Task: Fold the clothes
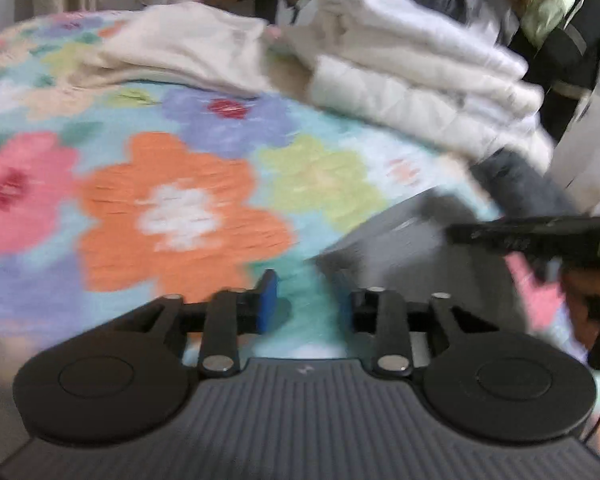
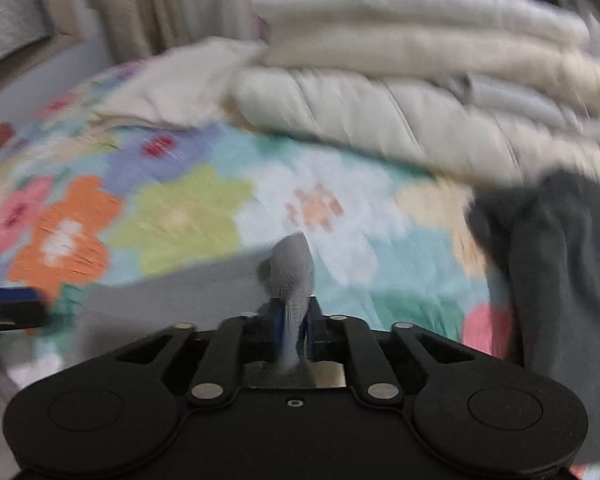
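Both views are smeared with motion blur, so fine edges are hard to read. Ahead of both sets of jaws spreads a bedspread [image 1: 188,208] printed with large flowers in orange, pink, lilac and yellow-green on pale blue. Beyond it, up and to the right of the jaws, rises a stack of folded white bedding [image 2: 400,92], quilted in its lower layers, and a flatter cream blanket [image 1: 188,48] lies further back to the left. A dark grey garment [image 2: 568,280] hangs or slumps to the right of the right gripper's jaws, just under the edge of the white stack, and pale curtains [image 2: 140,8] hang behind the bed. The light grey garment [image 2: 172,304] being folded lies on the bedspread just ahead and to the left of the right gripper [image 2: 296,320]; a pinched ridge of it runs up between the blue pads, which stand narrow and clenched on the cloth, so this gripper is grasping the garment. In the left wrist view the same grey cloth [image 1: 400,240] stretches ahead and to the right of the left gripper [image 1: 306,300], whose blue-padded fingers [image 1: 268,300] stand part way apart with only the bedspread showing in the gap; it appears released and holds nothing, though the right-hand pad is blurred and may lie close to the cloth's near edge. The other gripper's black body crosses the right edge of that view, above the grey cloth.
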The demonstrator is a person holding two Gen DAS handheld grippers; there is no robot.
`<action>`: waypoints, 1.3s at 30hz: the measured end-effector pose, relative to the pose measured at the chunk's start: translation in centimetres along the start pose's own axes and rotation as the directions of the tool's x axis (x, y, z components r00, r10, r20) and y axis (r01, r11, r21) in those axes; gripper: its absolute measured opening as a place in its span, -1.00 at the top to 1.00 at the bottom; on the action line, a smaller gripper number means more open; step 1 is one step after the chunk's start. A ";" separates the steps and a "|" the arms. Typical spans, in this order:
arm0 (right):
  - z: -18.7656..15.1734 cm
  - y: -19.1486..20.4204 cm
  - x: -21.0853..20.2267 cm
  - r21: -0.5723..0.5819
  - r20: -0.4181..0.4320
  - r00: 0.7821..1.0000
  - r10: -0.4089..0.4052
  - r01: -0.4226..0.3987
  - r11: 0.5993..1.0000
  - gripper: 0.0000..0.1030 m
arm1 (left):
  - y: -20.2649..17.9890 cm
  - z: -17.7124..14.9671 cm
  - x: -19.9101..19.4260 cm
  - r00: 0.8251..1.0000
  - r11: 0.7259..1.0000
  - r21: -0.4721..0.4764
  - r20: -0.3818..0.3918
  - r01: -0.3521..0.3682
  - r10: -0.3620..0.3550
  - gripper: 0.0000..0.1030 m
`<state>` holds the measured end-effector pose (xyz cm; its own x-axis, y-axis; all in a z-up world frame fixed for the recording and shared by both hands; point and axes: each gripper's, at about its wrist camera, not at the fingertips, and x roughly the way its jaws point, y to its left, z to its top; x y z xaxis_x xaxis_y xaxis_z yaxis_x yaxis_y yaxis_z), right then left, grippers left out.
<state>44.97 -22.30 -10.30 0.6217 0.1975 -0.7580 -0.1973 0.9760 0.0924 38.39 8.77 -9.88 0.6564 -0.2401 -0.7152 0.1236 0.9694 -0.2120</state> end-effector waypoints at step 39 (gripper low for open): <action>-6.6 27.5 -0.5 -0.563 -0.213 0.903 0.374 -0.426 0.708 0.85 | 21.1 -7.8 -12.2 0.943 0.923 -0.283 0.129 -0.260 0.306 0.85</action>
<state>34.19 3.88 -11.68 0.3258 0.5235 -0.7872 -0.8317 0.5547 0.0247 27.18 31.76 -10.85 0.7528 0.0763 -0.6538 -0.2676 0.9430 -0.1980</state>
